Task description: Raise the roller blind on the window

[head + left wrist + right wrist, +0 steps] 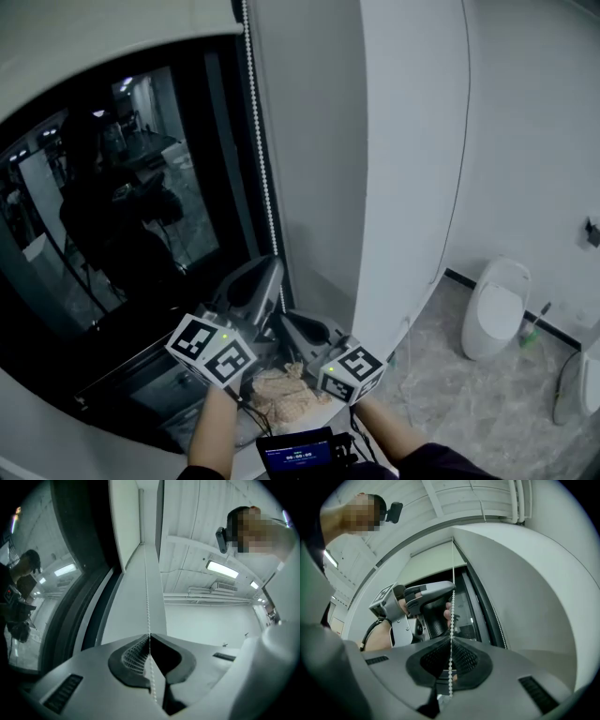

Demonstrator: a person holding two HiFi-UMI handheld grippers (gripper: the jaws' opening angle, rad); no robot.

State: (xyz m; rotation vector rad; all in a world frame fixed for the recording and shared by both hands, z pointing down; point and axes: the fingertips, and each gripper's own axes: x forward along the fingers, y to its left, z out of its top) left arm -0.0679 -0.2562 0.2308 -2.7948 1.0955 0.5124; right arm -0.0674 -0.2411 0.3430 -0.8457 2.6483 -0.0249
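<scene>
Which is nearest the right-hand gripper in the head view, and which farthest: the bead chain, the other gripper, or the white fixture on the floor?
1. Bead chain: pinched in the shut jaws of the right gripper.
2. Left gripper: just above, gripping the same chain.
3. White fixture: far off at the right, down on the floor.

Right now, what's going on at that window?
A person stands at the window with a gripper in each hand. The left gripper and the right gripper are both shut on the bead chain of the blind, with the left one higher up it. The blind covers only the top of the glass, and most of the pane is bare.
</scene>
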